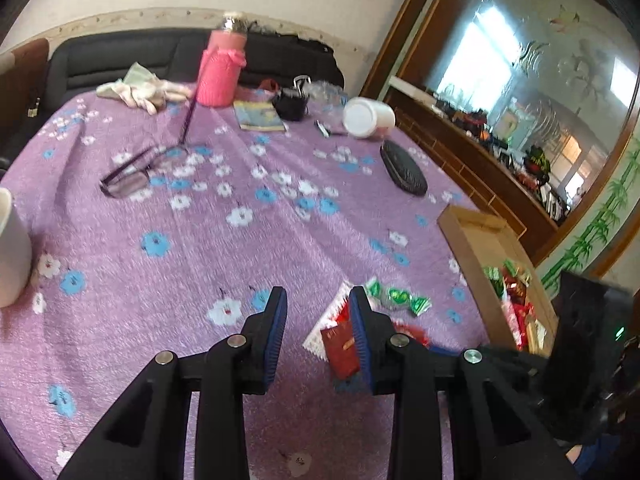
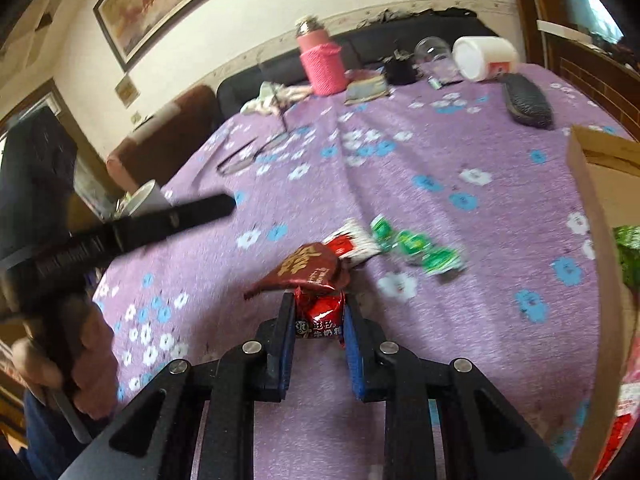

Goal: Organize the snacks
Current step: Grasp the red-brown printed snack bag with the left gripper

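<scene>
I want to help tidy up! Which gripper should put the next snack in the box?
The right gripper, probably. It is already shut on a red candy, and the cardboard box sits on its side. The left gripper holds nothing.

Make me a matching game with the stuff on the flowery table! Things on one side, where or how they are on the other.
Things:
1. red candy
2. green candies
3. white jar
4. pink bottle

States:
A. lying on its side
B. pinched in the right gripper
C. standing upright
D. loose on the purple tablecloth

Pairs: 1-B, 2-D, 3-A, 4-C
</scene>
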Available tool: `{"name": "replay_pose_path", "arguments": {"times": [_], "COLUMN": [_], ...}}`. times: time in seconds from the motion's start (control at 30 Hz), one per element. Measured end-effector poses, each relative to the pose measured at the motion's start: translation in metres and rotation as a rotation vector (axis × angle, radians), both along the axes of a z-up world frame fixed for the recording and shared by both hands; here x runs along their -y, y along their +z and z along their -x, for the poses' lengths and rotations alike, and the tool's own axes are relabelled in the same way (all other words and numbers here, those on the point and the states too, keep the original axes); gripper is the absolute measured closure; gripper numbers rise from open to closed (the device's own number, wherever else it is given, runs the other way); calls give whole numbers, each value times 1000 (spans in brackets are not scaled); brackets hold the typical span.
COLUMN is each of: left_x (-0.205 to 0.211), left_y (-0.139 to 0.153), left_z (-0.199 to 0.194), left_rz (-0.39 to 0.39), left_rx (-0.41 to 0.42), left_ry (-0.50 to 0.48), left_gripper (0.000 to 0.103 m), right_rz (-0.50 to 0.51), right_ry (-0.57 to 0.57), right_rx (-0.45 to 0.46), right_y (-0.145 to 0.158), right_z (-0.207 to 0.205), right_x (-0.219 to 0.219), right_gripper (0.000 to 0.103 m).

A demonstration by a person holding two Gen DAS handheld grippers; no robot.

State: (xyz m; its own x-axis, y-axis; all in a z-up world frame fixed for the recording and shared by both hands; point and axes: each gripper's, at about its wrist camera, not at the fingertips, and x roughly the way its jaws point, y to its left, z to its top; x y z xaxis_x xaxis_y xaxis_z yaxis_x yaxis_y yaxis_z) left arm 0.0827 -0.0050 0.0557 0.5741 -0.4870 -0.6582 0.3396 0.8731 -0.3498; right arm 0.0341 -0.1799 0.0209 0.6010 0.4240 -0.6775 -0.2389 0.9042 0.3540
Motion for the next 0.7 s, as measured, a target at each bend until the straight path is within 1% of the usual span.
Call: {"name": "replay_pose_path", "arguments": {"times": [0.03,0.1,0.2,0.27,0.3,0.33,0.37,0.43,0.57,0.7], "left_x": [3,7,14,21,24,29,34,45,67,77], "left_y": [-3,-6,-8,-9,-9,-9,-9,-11,-18,-28], "left_z": [-1,0,2,4,6,8,11,15,27,30], "left_rz": [2,3,-1,-5,-10,-26,-40,-71,-212,-269], "left_rx": [-10,-19,-16,-10,-6,5,14,24,62,55], "left_ry": [-15,-29,-51,-79,-91,-112,-131,-172,-241,-272], "left_gripper": [68,59,58,57,54,52,46,43,42,42], "right_rz": [2,-8,-71,-80,-79,-87,-102,-122,-147,-142], "right_ry": [-7,-22,-56,-103,-131,-154,-169,-192,-199,-191], "right_rx": [6,-2,-17,1,12,17,15,7,-10,-7], "right_y": [2,2,3,7,9,10,10,9,7,8], "right_z": [0,-1,-2,-2,-1,-1,-1,-2,-3,-5], "right_x": [2,7,20,31,36,41,47,54,59,56], "right_gripper": [79,79,79,79,79,79,79,79,79,79]}}
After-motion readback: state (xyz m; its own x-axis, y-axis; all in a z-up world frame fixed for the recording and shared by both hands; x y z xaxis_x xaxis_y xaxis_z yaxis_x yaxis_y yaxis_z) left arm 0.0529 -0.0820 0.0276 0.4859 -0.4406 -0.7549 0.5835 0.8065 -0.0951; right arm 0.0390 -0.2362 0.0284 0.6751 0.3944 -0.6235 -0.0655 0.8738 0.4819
